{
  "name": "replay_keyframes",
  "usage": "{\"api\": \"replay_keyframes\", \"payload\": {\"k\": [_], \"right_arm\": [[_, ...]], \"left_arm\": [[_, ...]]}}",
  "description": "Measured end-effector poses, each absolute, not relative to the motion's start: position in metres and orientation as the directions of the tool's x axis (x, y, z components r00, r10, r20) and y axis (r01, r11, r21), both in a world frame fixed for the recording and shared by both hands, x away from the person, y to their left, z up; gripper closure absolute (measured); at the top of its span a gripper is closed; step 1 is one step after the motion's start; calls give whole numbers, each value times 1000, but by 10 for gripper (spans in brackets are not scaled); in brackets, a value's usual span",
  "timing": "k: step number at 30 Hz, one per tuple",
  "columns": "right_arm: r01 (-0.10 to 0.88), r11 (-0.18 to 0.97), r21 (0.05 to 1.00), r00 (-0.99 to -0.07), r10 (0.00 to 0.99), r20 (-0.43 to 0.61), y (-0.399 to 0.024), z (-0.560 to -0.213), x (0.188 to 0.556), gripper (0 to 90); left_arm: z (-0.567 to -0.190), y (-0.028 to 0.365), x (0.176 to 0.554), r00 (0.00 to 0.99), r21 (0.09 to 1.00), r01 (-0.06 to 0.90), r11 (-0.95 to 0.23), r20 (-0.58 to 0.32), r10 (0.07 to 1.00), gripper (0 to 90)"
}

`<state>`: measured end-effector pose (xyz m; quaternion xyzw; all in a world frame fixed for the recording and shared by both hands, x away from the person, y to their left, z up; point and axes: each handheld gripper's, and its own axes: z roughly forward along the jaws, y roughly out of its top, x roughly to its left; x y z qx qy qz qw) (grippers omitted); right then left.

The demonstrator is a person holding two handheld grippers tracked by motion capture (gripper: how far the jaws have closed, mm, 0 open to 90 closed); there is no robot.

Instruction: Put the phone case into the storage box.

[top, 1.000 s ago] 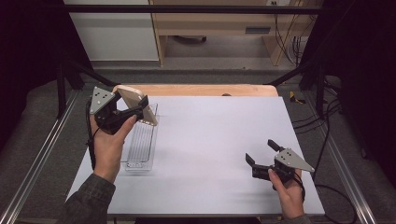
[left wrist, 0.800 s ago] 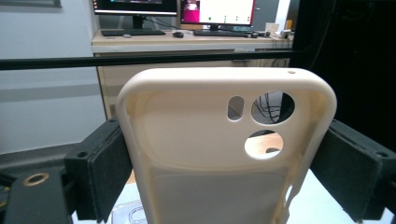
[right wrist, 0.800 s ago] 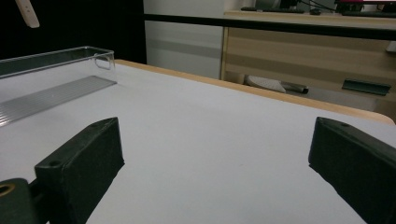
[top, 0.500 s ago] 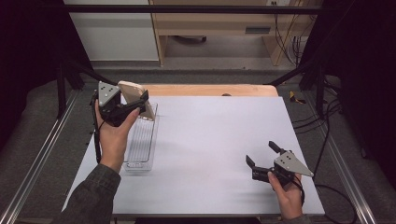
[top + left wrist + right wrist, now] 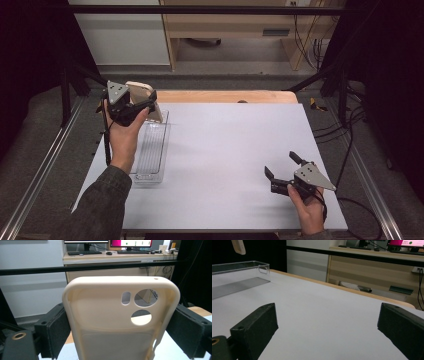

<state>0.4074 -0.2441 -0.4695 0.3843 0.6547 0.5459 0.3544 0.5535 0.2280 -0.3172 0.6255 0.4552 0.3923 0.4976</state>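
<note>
A cream phone case (image 5: 146, 100) (image 5: 120, 320) with camera cut-outs is held up in the air above the far end of a clear plastic tray (image 5: 150, 150). My left gripper (image 5: 140, 105) (image 5: 120, 332) is shut on the case, one jaw pressing each long side. In the right gripper view a corner of the case (image 5: 238, 246) shows at top left, above the tray (image 5: 239, 273). My right gripper (image 5: 282, 170) (image 5: 327, 330) stands open near the table's front right, low over the white surface, with nothing between its jaws.
The white table top (image 5: 225, 150) has a wooden strip (image 5: 225, 96) along its far edge. Metal rails run along both sides. Beyond the table stand a wooden desk (image 5: 112, 257) with monitors and cables on the floor (image 5: 320, 45).
My left hand has carried the phone case farther away and a little higher, toward the tray's far end. The right gripper has stayed where it was, open.
</note>
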Motion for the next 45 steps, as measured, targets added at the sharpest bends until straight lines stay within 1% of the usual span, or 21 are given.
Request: {"api": "replay_keyframes", "payload": {"k": [9, 21, 30, 35, 45], "right_arm": [[121, 94, 988, -444, 895, -31, -247, -471, 407, 28], [121, 86, 989, -449, 893, -23, -246, -471, 406, 26], [113, 98, 989, -445, 895, -38, -246, -471, 405, 26], [103, 119, 988, -438, 897, -62, -245, -471, 404, 27], [95, 121, 988, -434, 898, -68, -245, -471, 403, 28]], "left_arm": [[-312, 224, 564, 266, 981, 171, -88, 40, 963, 108], [-323, 223, 581, 225, 977, 203, -70, 23, 974, 108], [-327, 228, 585, 206, 976, 211, -59, 15, 978, 108], [-330, 230, 588, 203, 974, 220, -51, 5, 979, 108], [-339, 235, 590, 184, 970, 240, -45, 0, 983, 108]]}}
